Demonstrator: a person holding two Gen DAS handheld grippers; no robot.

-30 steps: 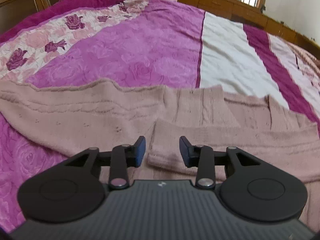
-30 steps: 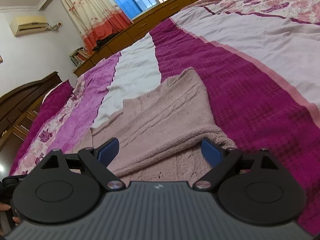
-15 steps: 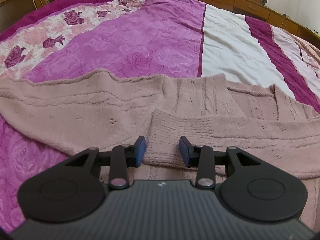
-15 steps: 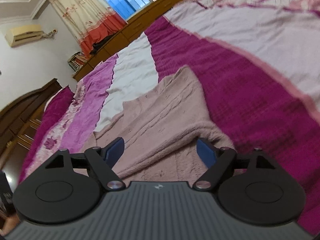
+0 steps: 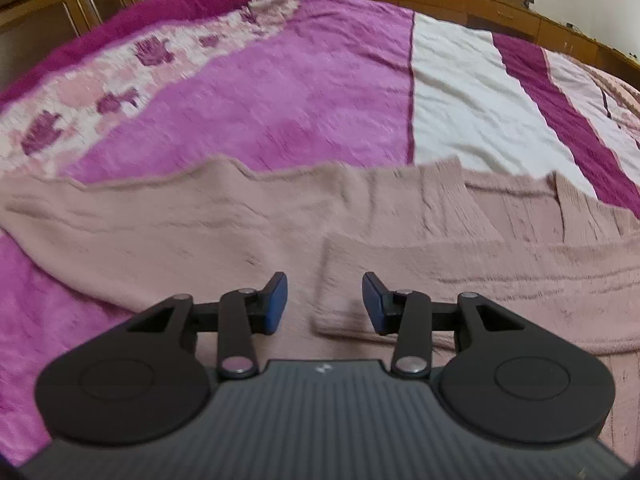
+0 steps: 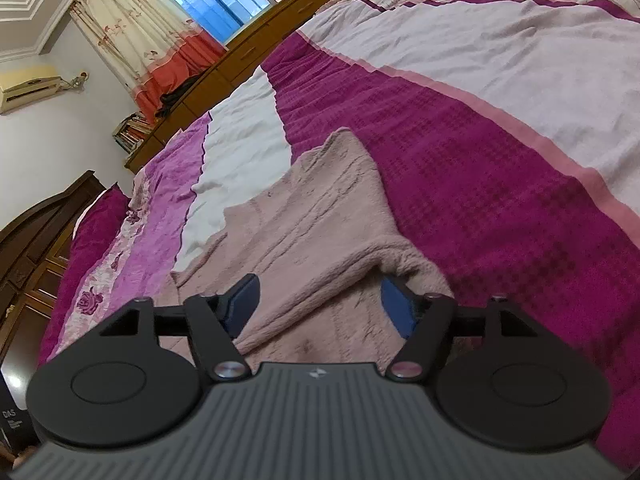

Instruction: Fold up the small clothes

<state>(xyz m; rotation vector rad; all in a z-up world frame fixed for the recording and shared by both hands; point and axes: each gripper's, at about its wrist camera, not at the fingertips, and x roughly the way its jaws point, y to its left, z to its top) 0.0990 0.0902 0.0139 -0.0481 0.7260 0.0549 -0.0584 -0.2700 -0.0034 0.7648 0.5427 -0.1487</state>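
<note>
Sweater [image 5: 200,236] sleeve fold sits between my right tool [image 6: 316,304] as its jaws close; left tool [image 5: 324,302], jaws opening, holds nothing, so I might snag both layers.

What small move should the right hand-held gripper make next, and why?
Probably finish closing on the sweater's folded edge. The right hand-held gripper is closing with that thick fold between its pads, not yet pinched. The left hand-held gripper is opening over the sleeve cuff.

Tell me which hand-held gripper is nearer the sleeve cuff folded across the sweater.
Left. The left hand-held gripper straddles the cuff, jaws opening. The right hand-held gripper, closing, straddles the sweater at another fold.
</note>
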